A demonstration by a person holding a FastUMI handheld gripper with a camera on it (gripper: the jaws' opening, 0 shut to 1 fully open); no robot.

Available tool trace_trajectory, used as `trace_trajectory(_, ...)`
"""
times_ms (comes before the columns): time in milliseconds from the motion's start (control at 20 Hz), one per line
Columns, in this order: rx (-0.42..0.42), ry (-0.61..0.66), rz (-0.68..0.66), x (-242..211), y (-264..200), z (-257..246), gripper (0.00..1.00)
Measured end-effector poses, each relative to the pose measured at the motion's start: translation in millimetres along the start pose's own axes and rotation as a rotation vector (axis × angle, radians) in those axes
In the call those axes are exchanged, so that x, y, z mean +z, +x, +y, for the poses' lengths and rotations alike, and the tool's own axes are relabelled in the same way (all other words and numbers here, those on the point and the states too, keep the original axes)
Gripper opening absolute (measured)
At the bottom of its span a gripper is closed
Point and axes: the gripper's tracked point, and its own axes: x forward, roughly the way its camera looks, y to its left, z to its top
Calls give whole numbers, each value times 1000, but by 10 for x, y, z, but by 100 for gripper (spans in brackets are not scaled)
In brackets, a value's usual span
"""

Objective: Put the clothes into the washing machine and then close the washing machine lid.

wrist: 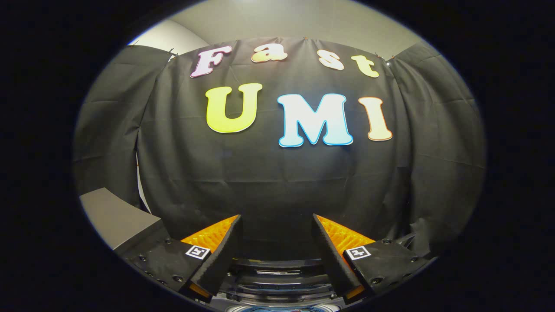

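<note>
**Fingers apart above the washer, facing the booth wall**

The gripper (277,221) is held level, its two fingers (223,251) spread wide with nothing between them. Each finger carries a small square marker on its near block (the left one sits just inside the left finger's base, the right one likewise).

Directly below and between the fingers, at the nearest part of the scene, lies the washer (277,284). Only a slice of it shows: dark curved bands, one behind another, running left to right, with a bluish glint at the very near edge that looks like the rim of a round opening. The curve bows away from the fingers, so the opening seems to face upward, but whether the lid is up or down cannot be told from this slice. No clothes can be made out in it.

To the left of the left finger, a flat grey surface (117,219) with a straight edge and a dark side face juts toward the wall; what it belongs to is unclear.

Beyond the fingers hangs the black cloth (277,182), creased, draped in panels that wrap round on the left and right. Above it a pale ceiling (277,21) shows, and a pale strip of room wall (167,37) at far left.
</note>
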Motion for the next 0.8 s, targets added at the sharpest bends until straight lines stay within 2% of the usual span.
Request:
trace_trajectory(250,-5,29,44,-208,26,-24,98)
trace_trajectory(800,16,30,-87,-212,-381,-17,98)
